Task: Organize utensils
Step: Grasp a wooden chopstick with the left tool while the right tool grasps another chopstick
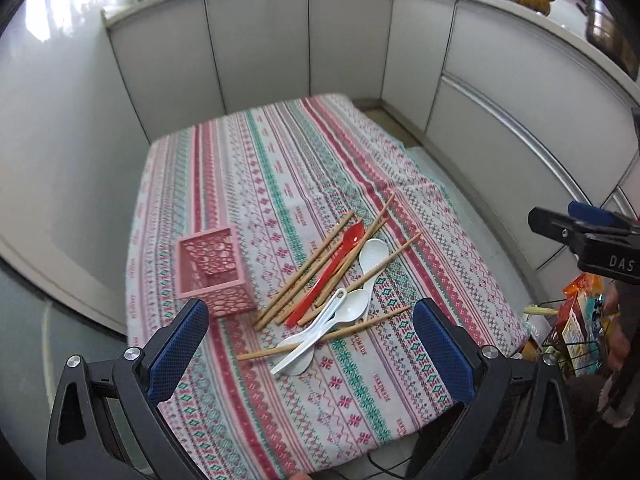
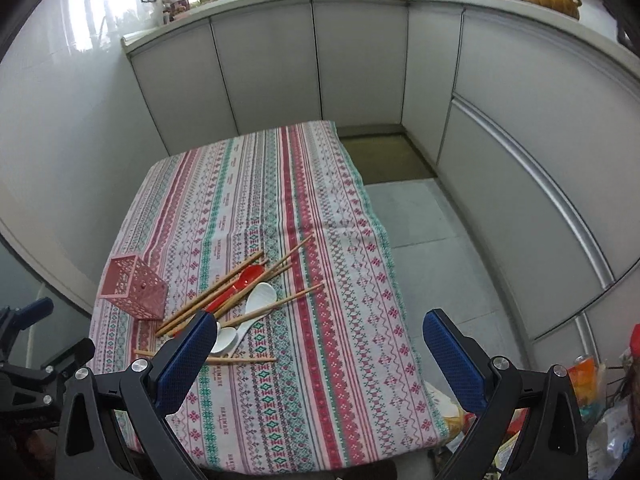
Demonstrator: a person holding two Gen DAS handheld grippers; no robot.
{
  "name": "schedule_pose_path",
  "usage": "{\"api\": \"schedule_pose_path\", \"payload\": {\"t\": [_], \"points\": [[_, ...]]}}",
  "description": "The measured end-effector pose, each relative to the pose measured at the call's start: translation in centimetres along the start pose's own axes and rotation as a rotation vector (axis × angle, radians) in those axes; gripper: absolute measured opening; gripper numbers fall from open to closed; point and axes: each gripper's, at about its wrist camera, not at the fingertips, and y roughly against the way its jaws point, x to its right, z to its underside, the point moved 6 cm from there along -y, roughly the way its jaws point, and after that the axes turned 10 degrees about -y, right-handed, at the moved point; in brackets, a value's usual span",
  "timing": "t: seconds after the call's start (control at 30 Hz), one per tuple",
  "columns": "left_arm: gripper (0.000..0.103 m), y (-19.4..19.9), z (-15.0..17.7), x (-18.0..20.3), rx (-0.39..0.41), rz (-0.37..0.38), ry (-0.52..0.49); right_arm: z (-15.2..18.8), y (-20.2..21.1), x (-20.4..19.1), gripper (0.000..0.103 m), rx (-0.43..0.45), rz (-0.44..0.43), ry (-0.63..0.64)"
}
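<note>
Pink, red and white on a striped cloth

The tablecloth [image 1: 248, 184] runs in bands of pink, red, teal green and white, filled with small folk-style motifs. On it: a pink basket [image 1: 216, 272] with a pierced circle pattern, tan wooden chopsticks [image 1: 308, 268], one bright red spoon [image 1: 332, 272], white spoons [image 1: 352, 304]. Both grippers — left [image 1: 312, 316], right [image 2: 316, 328] — are black with blue textured pads. The cabinets [image 1: 260, 40] are pale grey.

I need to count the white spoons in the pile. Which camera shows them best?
The left wrist view: the white spoons lie unobstructed among the chopsticks. In the right wrist view, the right gripper's left finger partly covers them.
</note>
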Motion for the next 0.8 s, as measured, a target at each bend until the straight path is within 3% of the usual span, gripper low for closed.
{"api": "schedule_pose_path", "payload": {"t": [0.17, 0.4, 0.57, 0.8], "points": [[0.089, -6.3, -2.7, 0.6, -0.112, 0.057, 0.008, -0.5, -6.5, 3.1, 0.103, -0.112, 0.045, -0.075], [0.056, -16.8, -6.2, 1.3, -0.282, 0.081, 0.017, -1.1, -11.7, 6.3, 0.103, -0.205, 0.081, -0.116], [0.042, -22.7, -7.6, 1.7, -0.326, 0.114, 0.014, -1.0, -14.4, 6.8, 0.103, -0.296, -0.009, -0.191], [0.024, -26.5, -8.8, 2.1, -0.353, 0.124, -0.003, -2.1, -14.3, 5.6, 0.103, -0.289, -0.073, -0.224]]}}
